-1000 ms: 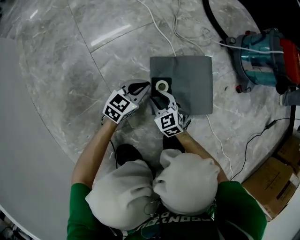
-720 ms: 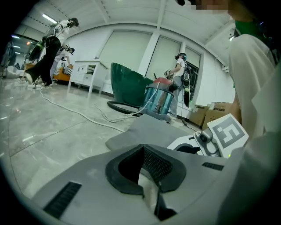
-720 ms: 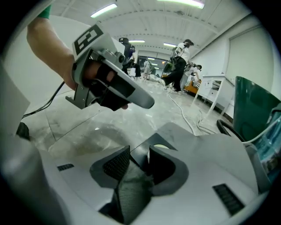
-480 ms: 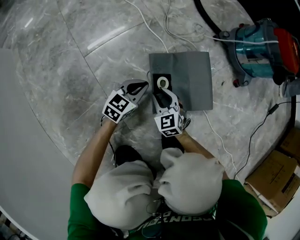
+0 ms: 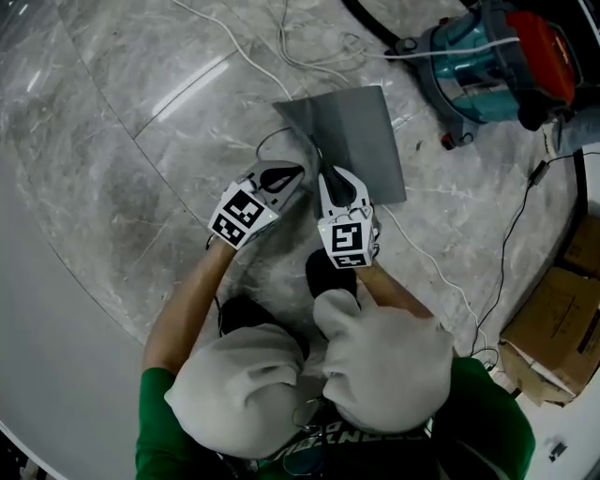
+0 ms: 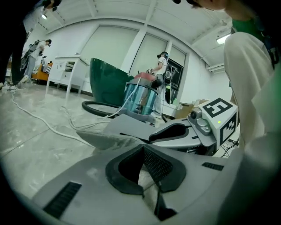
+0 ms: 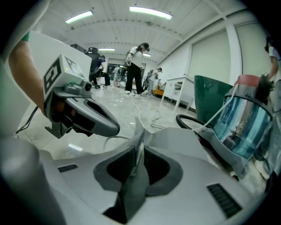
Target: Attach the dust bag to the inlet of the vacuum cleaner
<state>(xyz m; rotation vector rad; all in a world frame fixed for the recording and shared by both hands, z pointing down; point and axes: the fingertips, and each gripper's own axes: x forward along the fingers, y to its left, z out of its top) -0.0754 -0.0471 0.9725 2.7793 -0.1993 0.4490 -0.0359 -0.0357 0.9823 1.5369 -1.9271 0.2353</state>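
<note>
The grey dust bag (image 5: 356, 131) lies on the marble floor with its near left corner lifted and tilted. My right gripper (image 5: 339, 183) has that near edge between its jaws, which are closing, and the pads press on the fabric (image 7: 137, 149). My left gripper (image 5: 284, 176) stands open just left of it, with the raised bag corner (image 6: 103, 136) beyond its tips and nothing between them. The teal and red vacuum cleaner (image 5: 487, 52) stands at the far right, past the bag. Its inlet is not visible.
White cables (image 5: 281, 47) and a black hose (image 5: 370, 28) trail over the floor beyond the bag. A thin black cable (image 5: 511, 234) runs toward cardboard boxes (image 5: 562, 319) at the right. A pale curved surface (image 5: 37, 328) borders the left. People stand far off in the right gripper view.
The right jaws have closed on the bag's near edge and lifted it, so the bag tilts and its white ring is hidden. Both grippers have shifted forward.
</note>
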